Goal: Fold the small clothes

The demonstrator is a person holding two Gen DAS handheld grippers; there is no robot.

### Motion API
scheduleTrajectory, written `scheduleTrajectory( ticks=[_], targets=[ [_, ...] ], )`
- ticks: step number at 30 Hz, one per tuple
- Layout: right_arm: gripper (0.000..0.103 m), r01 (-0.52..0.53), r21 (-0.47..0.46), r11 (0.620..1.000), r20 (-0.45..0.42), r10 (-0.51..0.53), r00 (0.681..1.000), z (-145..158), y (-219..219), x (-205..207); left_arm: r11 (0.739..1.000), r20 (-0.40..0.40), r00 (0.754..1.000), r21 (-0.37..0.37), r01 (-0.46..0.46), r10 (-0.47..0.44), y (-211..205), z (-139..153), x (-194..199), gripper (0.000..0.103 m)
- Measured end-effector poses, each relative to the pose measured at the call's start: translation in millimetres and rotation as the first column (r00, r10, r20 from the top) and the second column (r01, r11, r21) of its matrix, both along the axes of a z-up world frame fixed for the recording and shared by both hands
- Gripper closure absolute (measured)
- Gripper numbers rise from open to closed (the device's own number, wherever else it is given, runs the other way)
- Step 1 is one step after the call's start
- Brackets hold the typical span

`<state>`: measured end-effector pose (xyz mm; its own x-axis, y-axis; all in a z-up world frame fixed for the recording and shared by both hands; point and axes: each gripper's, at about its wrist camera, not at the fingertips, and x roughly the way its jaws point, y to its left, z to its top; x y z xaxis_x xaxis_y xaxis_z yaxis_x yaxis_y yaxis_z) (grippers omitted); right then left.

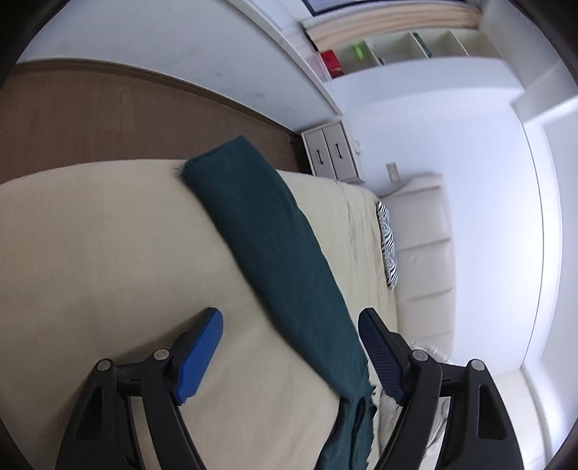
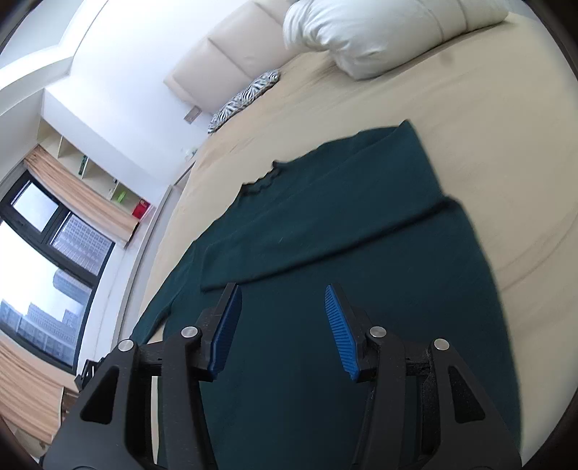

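Lying flat on the beige sheet of the bed (image 2: 469,119), a dark green garment (image 2: 325,231) is the one piece of clothing in view. In the right wrist view it spreads across the middle of the mattress, with one sleeve folded back over the body and a small wavy-edged neckline pointing toward the head of the bed. The right tongs (image 2: 281,325) hover over the lower part of the garment with their blue pads (image 2: 227,330) held apart and nothing between them; whether they touch the cloth cannot be told.

From the left wrist view the same garment (image 1: 274,246) shows as a long, narrow band running from the far edge of the bed toward the camera, its near end dropping over the bed's near edge between the fingers. The left tongs (image 1: 290,352) are spread wide, one blue pad (image 1: 200,356) over bare sheet and the other just beside the cloth, gripping nothing.

A white pillow (image 2: 379,32) and a zebra-striped cushion (image 2: 249,95) sit at the head of the bed against a padded cream headboard (image 2: 224,54). A window (image 2: 39,267) with tan curtains and open shelves (image 1: 415,47) line the wall beyond.
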<state>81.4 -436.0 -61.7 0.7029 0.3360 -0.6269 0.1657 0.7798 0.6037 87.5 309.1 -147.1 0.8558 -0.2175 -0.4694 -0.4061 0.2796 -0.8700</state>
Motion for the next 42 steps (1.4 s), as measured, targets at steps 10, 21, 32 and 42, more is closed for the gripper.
scheduleTrajectory(
  ticks=[10,21,32,42],
  targets=[
    [0.056,-0.008,0.026,1.0,-0.012,0.009,1.0,4,18,-24,0.994,-0.061,0.992,-0.015,-0.108,0.107,33,-13,60,0.085],
    [0.056,0.085,0.096,0.992,-0.025,-0.083,0.996,-22,-27,-51,0.679,-0.058,0.942,0.679,0.279,-0.329,-171,132,132,0.095],
    [0.055,0.16,0.113,0.981,-0.048,-0.155,0.987,-45,-73,-74,-0.049,-0.436,0.63,0.844,0.534,-0.643,-451,49,111,0.07],
    [0.039,0.009,0.027,1.0,-0.057,-0.008,0.998,-43,-32,-19,0.065,-0.419,0.619,0.792,0.606,-0.664,-379,43,58,0.025]
  ],
)
